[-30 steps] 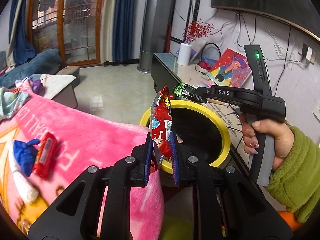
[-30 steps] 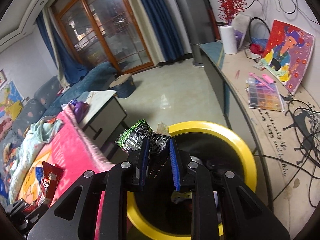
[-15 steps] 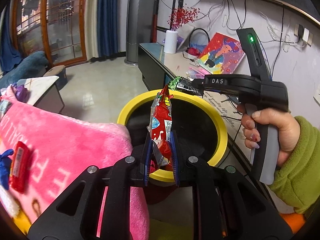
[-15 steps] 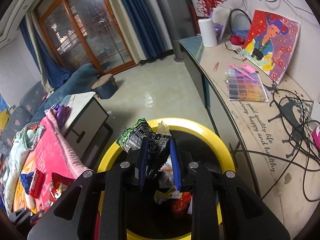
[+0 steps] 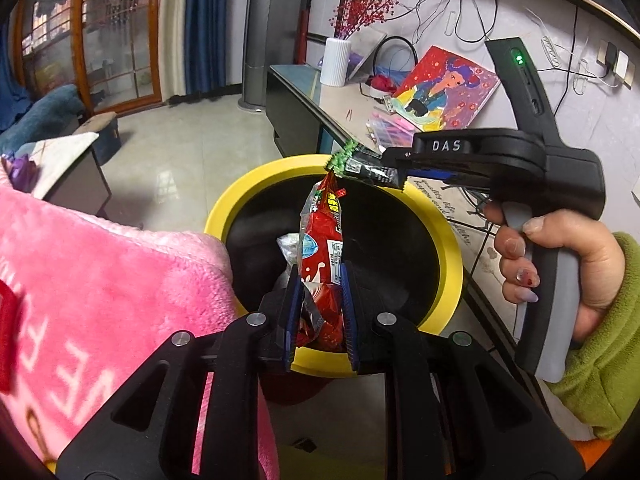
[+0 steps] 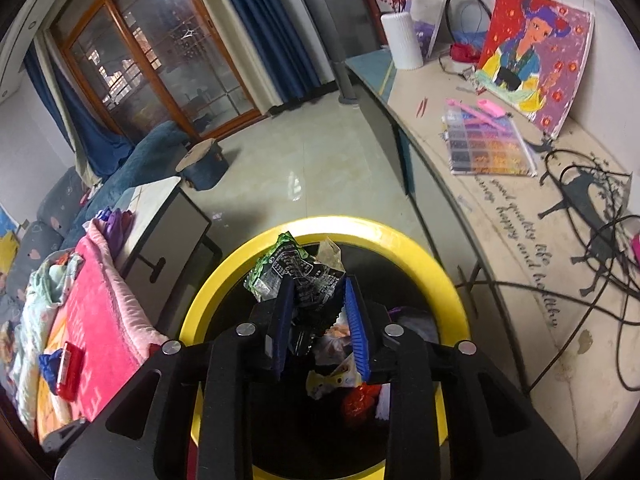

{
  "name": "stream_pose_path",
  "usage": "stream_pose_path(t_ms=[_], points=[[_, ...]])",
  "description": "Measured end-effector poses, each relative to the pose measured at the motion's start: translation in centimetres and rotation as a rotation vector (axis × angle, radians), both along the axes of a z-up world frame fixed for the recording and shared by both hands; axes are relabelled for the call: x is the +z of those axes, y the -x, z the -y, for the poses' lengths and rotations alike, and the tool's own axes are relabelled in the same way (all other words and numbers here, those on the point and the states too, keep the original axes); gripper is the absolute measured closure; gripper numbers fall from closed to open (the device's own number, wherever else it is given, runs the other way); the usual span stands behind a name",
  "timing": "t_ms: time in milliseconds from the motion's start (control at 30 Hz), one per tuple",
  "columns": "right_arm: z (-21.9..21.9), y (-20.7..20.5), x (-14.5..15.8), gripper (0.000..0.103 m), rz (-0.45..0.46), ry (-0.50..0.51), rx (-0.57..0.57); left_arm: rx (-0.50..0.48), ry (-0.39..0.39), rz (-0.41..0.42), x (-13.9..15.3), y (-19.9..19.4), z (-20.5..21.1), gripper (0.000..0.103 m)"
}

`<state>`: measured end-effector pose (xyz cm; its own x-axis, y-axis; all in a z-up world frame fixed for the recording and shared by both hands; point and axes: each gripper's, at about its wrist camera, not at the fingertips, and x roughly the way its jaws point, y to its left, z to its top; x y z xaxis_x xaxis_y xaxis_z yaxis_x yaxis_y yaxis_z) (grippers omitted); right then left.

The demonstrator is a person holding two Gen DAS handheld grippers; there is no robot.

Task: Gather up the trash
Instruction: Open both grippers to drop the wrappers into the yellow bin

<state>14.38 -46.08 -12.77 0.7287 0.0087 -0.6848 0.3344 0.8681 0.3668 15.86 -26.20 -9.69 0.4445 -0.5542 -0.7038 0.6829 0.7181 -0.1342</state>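
Both grippers are hovering over the yellow-rimmed bin (image 5: 256, 196). The left gripper (image 5: 319, 312) is holding a red snack wrapper (image 5: 322, 236) upright, its jaws clamped on the wrapper's lower end, above the bin's near rim. The right gripper (image 6: 318, 312), gripped by the right hand (image 5: 560, 264), is holding a crumpled green-and-black wrapper (image 6: 292, 268), jaws clamped on it, over the bin's opening. Discarded packets (image 6: 340, 380) are lying inside the bin. A pink blanket (image 5: 100, 280) is lying just beside the bin.
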Motion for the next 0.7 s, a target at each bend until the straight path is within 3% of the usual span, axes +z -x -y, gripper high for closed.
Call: stream_pose_path(t_ms=[67, 133, 200, 300, 333, 500, 700], points=[[0.0, -0.1, -0.1, 0.064, 0.003, -0.008, -0.002, 0.006, -0.002, -0.007, -0.3, -0.4, 0.1, 0.082], [0.1, -0.1, -0.2, 0.058, 0.004, -0.014, -0.005, 0.021, 0.001, -0.017, -0.5, -0.6, 0.0, 0.054], [0.0, -0.1, -0.1, 0.056, 0.003, -0.011, -0.009, 0.033, 0.015, -0.028, -0.4, -0.9, -0.3, 0.048], [-0.2, 0.0, 0.2, 0.05, 0.012, -0.005, -0.013, 0.058, 0.04, -0.04, -0.2, -1.2, -1.0, 0.02], [-0.3, 0.0, 0.3, 0.05, 0.015, -0.001, -0.014, 0.065, 0.054, -0.049, -0.1, -1.3, -1.4, 0.014], [-1.2, 0.2, 1.4, 0.044, 0.044, 0.032, -0.009, 0.136, 0.077, -0.054, 0.7, -1.4, -3.4, 0.011], [-3.6, 0.6, 3.2, 0.041, 0.094, 0.072, 0.046, 0.252, 0.055, 0.05, 2.6, -0.8, -6.3, 0.011]])
